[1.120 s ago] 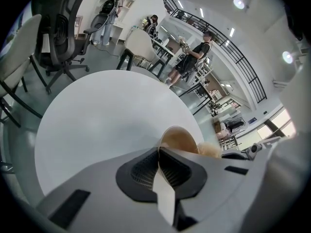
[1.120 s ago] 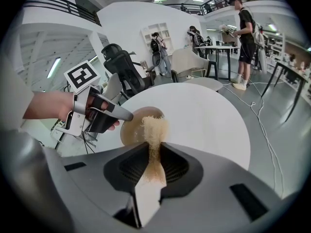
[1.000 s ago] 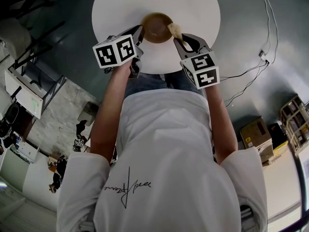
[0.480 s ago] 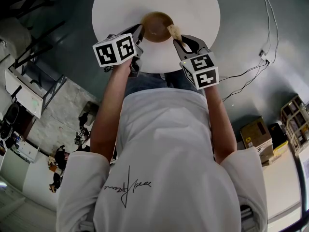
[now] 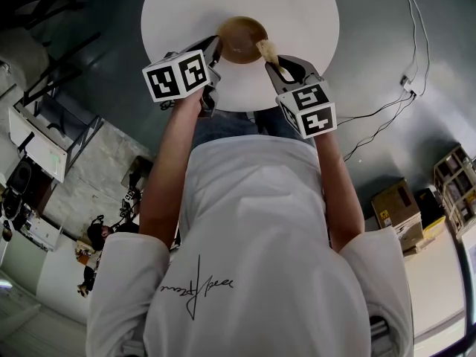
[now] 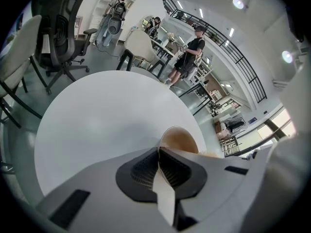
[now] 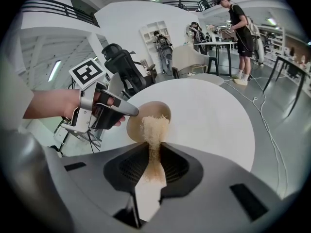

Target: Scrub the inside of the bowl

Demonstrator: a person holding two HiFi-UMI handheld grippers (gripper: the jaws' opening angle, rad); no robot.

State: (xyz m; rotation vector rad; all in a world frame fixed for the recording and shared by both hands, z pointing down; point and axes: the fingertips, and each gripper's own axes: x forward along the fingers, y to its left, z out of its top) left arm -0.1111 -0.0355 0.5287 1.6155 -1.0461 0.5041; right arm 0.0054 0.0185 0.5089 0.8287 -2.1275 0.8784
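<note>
Bowl [image 5: 242, 39]: brown, on the round white table [image 5: 297, 6], in the near half of the top, between both tools. Can't confirm whether it sits flat or is tipped a bit.

Left gripper [image 6: 159, 152]: clenched on the bowl's left rim. The thin rim edge runs right between the pads and the brown inside shows just past them. Angled down toward the far side. Its marker cube [image 5: 177, 78] sits near the table's near edge.

Right gripper [image 7: 154, 154]: clamped on a tan fibrous scrubber [image 7: 154, 130]. The lower part is pinched between the pads. The frayed end sticks out toward the bowl and lies over its right rim and inner wall. Looks like contact, but can't be sure from these angles. Also angled down, with its cube [image 5: 309, 110] off the table's near right edge.

In the right gripper view, the person's hand [image 7: 58, 103] on the left tool shows at the left, that tool's tips at the bowl's left rim.

Surroundings: black office chair [image 7: 124, 64] beyond the table, a person standing [image 7: 240, 28] by desks at the far right, cables [image 5: 387, 117] on the grey floor to the right.
</note>
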